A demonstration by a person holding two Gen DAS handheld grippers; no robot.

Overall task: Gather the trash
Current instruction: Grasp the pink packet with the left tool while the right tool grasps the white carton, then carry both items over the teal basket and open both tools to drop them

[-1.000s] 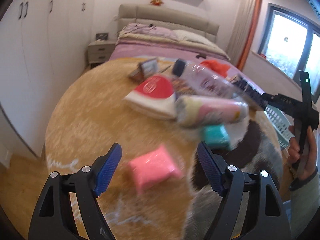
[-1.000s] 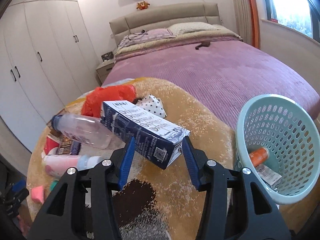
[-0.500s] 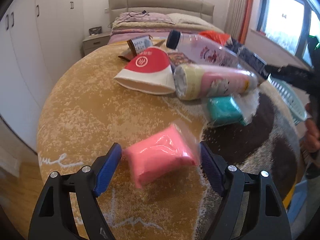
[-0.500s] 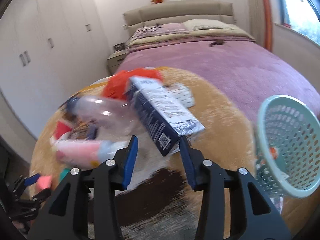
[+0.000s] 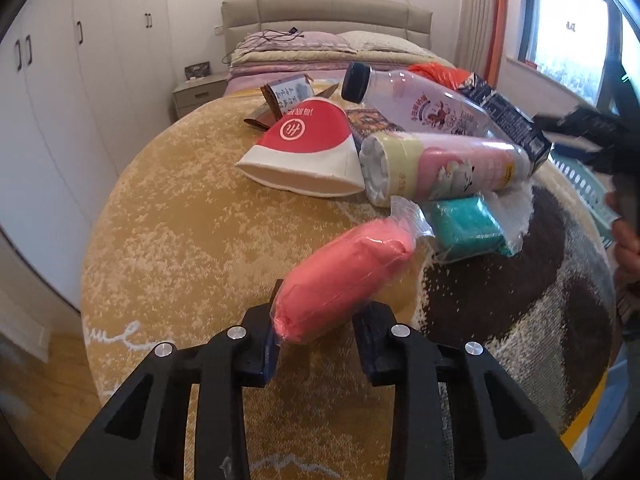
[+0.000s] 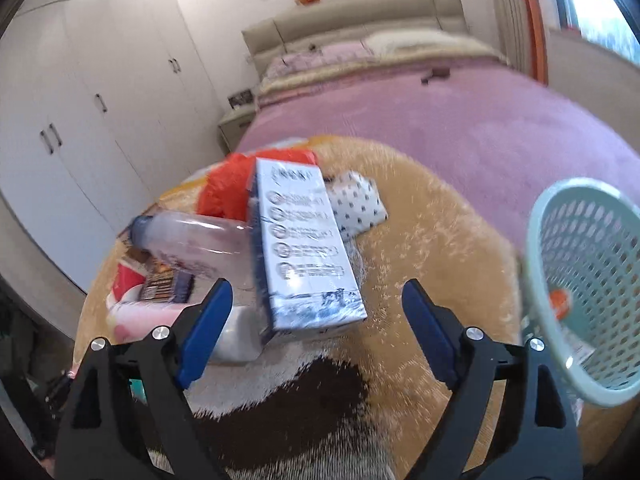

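- The left gripper [image 5: 316, 344] is clamped on one end of a pink wrapped packet [image 5: 344, 276], which juts forward and up from between the blue pads, lifted off the round rug [image 5: 180, 220].
- Ahead of that gripper and slightly to its right lies the remaining pile: a teal packet [image 5: 466, 226], a pink bottle [image 5: 444, 166] on its side, a red-and-white paper cup [image 5: 308, 148], a clear bottle with a dark cap [image 5: 416, 106] and an orange bag [image 5: 440, 74] behind them.
- The right gripper [image 6: 316, 330] stands wide, empty, its fingers either side of a blue-and-white carton [image 6: 306, 242] without touching it; the carton rests tilted on the pile, just ahead.
- To that gripper's right, near at hand, the pale green basket [image 6: 538, 240] holds an orange item [image 6: 560, 304] and what looks like a wrapper; the view is blurred and little more can be told.
- Judged from this, collection is at an early stage: a couple of pieces are binned, one packet is in hand, and most of the litter has yet to reach the basket.
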